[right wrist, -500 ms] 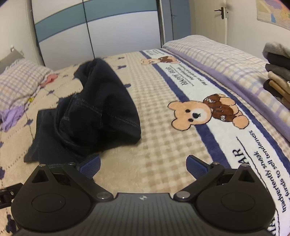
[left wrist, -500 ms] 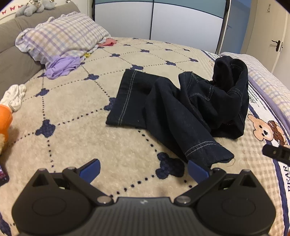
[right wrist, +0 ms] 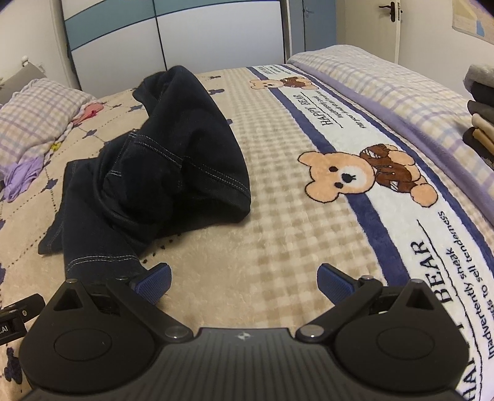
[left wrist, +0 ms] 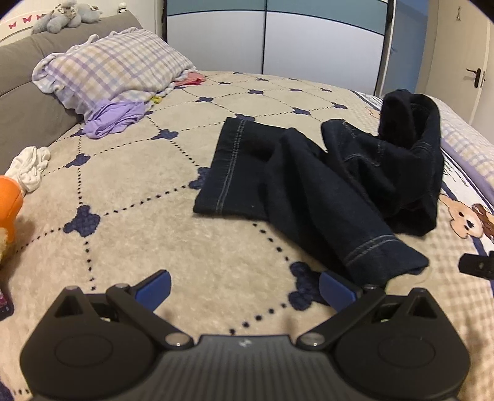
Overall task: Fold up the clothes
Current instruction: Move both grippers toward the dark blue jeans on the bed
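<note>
Dark jeans [left wrist: 324,185] lie crumpled mid-bed on a beige blanket [left wrist: 154,246] w/ dotted diamond lines & navy bear shapes. One leg lies flat, its hem twd the pillow side; the other leg runs diagonally over it, its stitched cuff [left wrist: 383,256] ending near the left gripper. Waist/seat part is bunched up in a tall heap at the far right of the left view; in the right wrist view that same heap [right wrist: 185,148] stands left of centre, w/ pocket stitching visible.

Left gripper [left wrist: 245,285] hovers over the blanket, jaws spread wide, nothing between them; its right blue pad [left wrist: 336,290] sits just beside the cuff, can't tell if touching. Right gripper [right wrist: 244,282] also wide apart & empty, its left pad [right wrist: 154,282] close to the same cuff, over the checked part of the blanket beside the bear print [right wrist: 364,175] & "HAPPY BEAR" strip.

Further out: checked pillow [left wrist: 114,71] at the grey headboard [left wrist: 31,92], purple garment [left wrist: 114,118] below it, white cloth [left wrist: 31,166] & an orange object [left wrist: 9,206] at left edge. Plush toy [left wrist: 64,17] on top of the headboard. Stack of folded clothes [right wrist: 481,117] at right edge of right view. Wardrobe doors [left wrist: 308,37] behind the bed.
</note>
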`<state>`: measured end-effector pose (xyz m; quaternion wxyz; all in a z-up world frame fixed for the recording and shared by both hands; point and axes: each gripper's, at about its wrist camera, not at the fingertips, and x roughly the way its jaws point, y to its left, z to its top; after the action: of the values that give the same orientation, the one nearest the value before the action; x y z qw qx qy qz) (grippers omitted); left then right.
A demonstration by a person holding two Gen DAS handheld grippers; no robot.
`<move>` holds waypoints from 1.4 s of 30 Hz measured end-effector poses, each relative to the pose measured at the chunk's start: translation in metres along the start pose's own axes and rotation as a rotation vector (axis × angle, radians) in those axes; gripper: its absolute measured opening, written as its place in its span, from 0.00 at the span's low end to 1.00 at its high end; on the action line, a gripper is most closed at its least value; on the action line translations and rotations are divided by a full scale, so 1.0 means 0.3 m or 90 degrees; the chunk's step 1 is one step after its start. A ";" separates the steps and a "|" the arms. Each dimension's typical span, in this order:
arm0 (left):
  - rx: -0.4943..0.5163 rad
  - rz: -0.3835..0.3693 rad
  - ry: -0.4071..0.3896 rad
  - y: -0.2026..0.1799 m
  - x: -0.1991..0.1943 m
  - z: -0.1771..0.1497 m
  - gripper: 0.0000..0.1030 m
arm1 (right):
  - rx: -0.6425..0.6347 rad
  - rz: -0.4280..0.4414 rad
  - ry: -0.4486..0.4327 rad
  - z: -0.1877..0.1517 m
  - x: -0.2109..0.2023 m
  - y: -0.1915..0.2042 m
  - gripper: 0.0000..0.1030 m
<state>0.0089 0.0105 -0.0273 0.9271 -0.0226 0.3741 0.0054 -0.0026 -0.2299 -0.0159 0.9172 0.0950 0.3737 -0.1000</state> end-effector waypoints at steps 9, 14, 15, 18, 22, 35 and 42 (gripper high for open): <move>-0.026 -0.015 0.020 0.040 0.034 0.016 1.00 | -0.014 0.015 0.006 0.006 0.025 0.042 1.00; -0.004 -0.016 0.039 0.035 0.048 0.013 1.00 | -0.039 0.017 0.018 -0.003 0.047 0.080 1.00; -0.002 -0.017 0.046 0.038 0.053 0.011 1.00 | -0.040 0.020 0.023 -0.005 0.052 0.082 1.00; 0.000 -0.021 0.059 0.040 0.062 0.007 1.00 | -0.034 0.031 0.038 -0.011 0.062 0.083 1.00; 0.004 -0.019 0.060 0.042 0.061 0.006 1.00 | -0.028 0.033 0.045 -0.015 0.066 0.080 1.00; -0.010 -0.021 0.049 0.000 0.006 0.077 1.00 | -0.017 0.042 0.049 -0.010 0.066 0.056 1.00; -0.004 0.009 0.033 -0.044 -0.051 0.130 1.00 | 0.028 0.064 0.033 0.032 0.056 0.022 1.00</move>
<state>0.0253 -0.0009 0.0119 0.9169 -0.0229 0.3983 0.0128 0.0172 -0.2279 -0.0205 0.9089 0.1364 0.3896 -0.0597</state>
